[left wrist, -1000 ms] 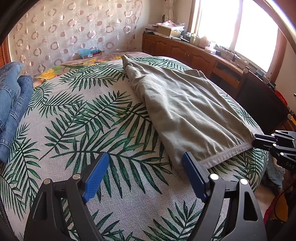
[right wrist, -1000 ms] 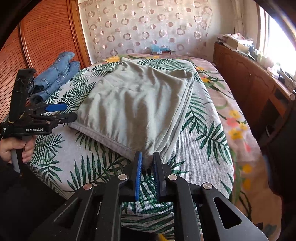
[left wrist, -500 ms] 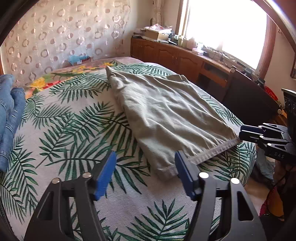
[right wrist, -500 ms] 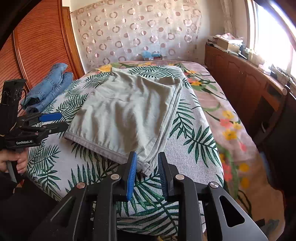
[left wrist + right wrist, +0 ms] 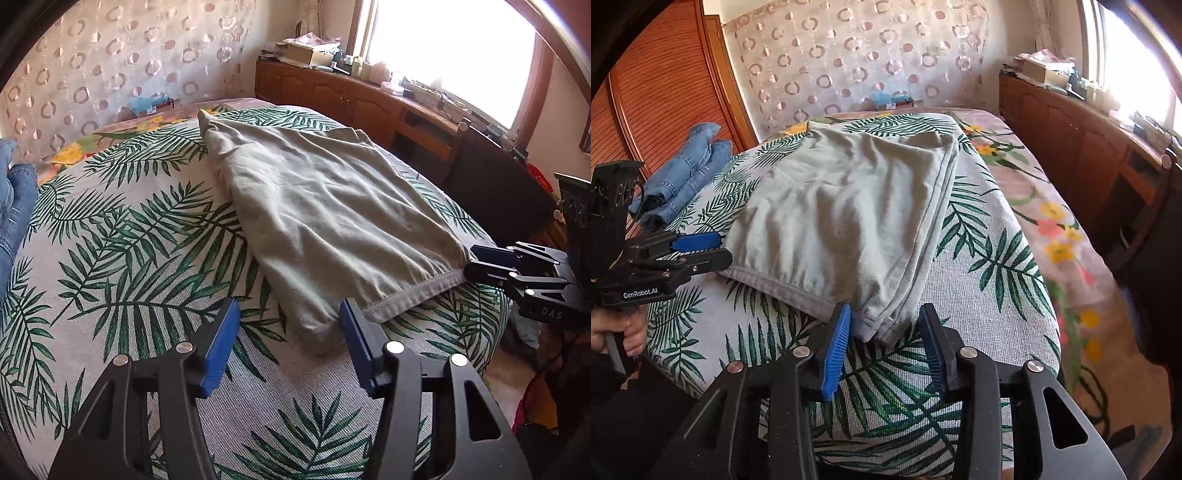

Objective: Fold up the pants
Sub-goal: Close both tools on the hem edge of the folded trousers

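Note:
Grey-green pants (image 5: 325, 206) lie folded flat on the palm-leaf bed cover (image 5: 140, 258), waistband toward me; they also show in the right wrist view (image 5: 846, 214). My left gripper (image 5: 290, 339) is open just short of the near left waistband corner. My right gripper (image 5: 884, 343) is open, its blue pads either side of the near right corner, apart from the cloth. Each gripper shows in the other's view: the right one (image 5: 476, 262) and the left one (image 5: 716, 247).
Folded blue jeans (image 5: 683, 173) lie at the bed's far left by a wooden wardrobe (image 5: 665, 85). A wooden cabinet (image 5: 354, 99) with clutter runs under the window on the right. The bed's near edge (image 5: 923, 458) lies just below my grippers.
My right gripper was shut on the pants' corner; it has opened, let go and drawn back slightly. My left gripper stayed open and shifted a little.

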Demonstrator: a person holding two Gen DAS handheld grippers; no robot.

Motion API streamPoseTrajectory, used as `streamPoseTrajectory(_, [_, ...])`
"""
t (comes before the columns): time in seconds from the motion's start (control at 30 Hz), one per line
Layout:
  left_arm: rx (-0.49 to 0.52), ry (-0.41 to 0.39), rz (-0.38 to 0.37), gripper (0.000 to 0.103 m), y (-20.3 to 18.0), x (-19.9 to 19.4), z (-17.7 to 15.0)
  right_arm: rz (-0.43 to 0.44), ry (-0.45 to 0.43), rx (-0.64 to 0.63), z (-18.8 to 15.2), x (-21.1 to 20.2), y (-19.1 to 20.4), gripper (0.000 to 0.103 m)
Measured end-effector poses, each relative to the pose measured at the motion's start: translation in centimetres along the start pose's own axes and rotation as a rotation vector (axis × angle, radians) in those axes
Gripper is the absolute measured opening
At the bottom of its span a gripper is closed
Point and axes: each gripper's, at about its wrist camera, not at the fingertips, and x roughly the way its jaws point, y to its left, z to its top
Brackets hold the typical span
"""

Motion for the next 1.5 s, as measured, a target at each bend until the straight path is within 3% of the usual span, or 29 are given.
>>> streamPoseTrajectory(0.2, [0.003, -0.003, -0.007, 0.057, -0.2, -0.1, -0.3, -0.01, -0.012, -0.004, -0.3, -0.1, 0.3, 0.041])
streamPoseTrajectory(0.33, [0.034, -0.006, -0.033, 0.039, -1.1, -0.2, -0.6, -0.008, -0.015, -0.026, -0.6, 0.0, 0.7, 0.041])
streamPoseTrajectory(0.57, [0.032, 0.004, -0.046, 0.037, -1.1, -0.1, -0.5, -0.02, -0.013, -0.076, -0.6, 0.1, 1.3, 0.041])
streamPoseTrajectory(0.8, [0.037, 0.003, -0.047, 0.037, -1.1, -0.1, -0.5, -0.017, -0.021, -0.072, -0.7, 0.2, 1.3, 0.032])
streamPoseTrajectory(1.03, [0.072, -0.018, -0.048, 0.017, -1.8, -0.6, -0.7, 0.027, -0.027, -0.06, -0.8, 0.2, 1.0, 0.016])
streamPoseTrajectory(1.5, [0.081, -0.071, -0.064, 0.012, -2.5, -4.0, -0.8, 0.062, -0.037, -0.061, -0.7, -1.3, 1.3, 0.014])
